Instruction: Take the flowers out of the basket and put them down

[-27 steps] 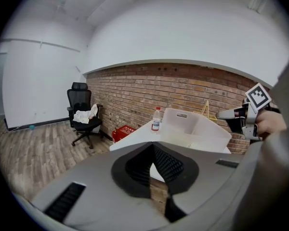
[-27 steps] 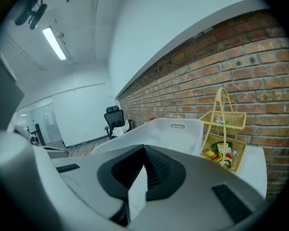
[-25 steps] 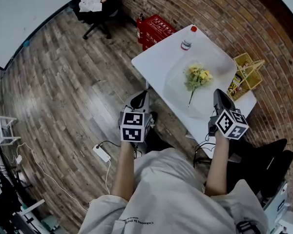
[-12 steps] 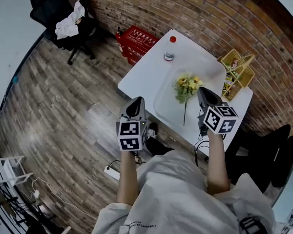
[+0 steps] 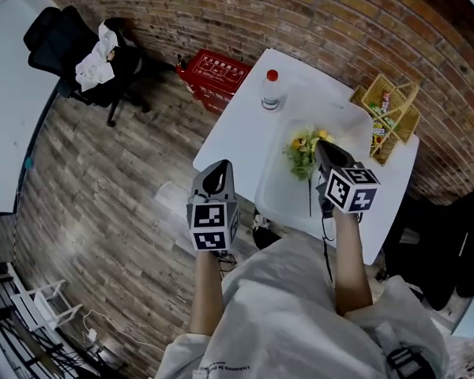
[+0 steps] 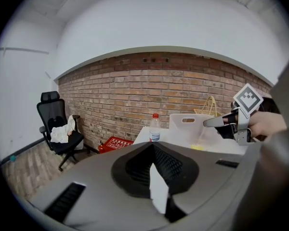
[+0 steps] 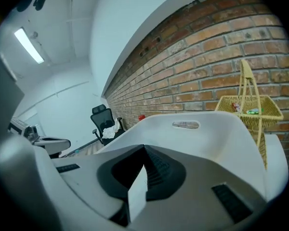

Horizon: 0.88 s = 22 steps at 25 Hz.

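Some flower heads [image 5: 300, 153] hidden behind closed right tongs [image 5: 321, 145], left tongs [image 5: 220, 168] closed

On the table [image 5: 231, 133], set against the wall [image 5: 340, 14]: a tub [image 5: 278, 189] holding the flowers [image 5: 302, 150], a bottle [image 5: 271, 90] behind its left corner, a basket [image 5: 391, 109] off its right side. Left of the table on the floor [image 5: 103, 180], a crate [image 5: 213, 73]; farther left, a chair [image 5: 63, 38] bearing a cloth [image 5: 95, 58].
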{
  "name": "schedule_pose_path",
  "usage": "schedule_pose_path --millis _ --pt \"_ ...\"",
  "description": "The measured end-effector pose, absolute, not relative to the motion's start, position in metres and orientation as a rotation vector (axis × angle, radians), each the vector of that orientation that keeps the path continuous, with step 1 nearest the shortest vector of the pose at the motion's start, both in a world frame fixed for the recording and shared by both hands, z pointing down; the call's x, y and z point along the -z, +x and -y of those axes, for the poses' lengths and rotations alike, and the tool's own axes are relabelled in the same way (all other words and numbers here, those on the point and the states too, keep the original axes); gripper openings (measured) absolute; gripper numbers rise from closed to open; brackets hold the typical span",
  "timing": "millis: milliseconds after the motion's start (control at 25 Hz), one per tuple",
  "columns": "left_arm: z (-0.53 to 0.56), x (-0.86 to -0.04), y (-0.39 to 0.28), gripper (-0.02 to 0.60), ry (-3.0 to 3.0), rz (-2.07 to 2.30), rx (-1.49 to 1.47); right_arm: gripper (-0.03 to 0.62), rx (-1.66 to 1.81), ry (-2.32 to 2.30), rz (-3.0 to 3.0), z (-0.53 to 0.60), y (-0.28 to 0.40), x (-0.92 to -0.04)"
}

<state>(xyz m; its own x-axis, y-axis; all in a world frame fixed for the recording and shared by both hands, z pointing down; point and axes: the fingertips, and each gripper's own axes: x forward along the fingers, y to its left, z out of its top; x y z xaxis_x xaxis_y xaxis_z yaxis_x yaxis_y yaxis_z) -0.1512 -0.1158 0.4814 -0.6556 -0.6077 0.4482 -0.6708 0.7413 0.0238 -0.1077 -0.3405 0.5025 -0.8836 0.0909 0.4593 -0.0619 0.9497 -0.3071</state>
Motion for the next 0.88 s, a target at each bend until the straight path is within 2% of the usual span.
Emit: schedule_pose_path --millis 360,720,880 --pt "0.142 -0.479 -0.196 0.025 1.120 2.459 -0.277 -0.003 -0.484 0.080 2.581 0.345 -0.130 -0.527" --pt "0.200 -0.481 -0.223 0.025 1.366 2.368 -0.234 -0.003 -0.517 0.284 2.565 0.364 -0.102 -0.527" --pt "0.228 -0.487 -0.230 0.025 1.511 2.266 -0.245 0.020 -0.473 0.374 2.543 0.364 -0.097 -0.530"
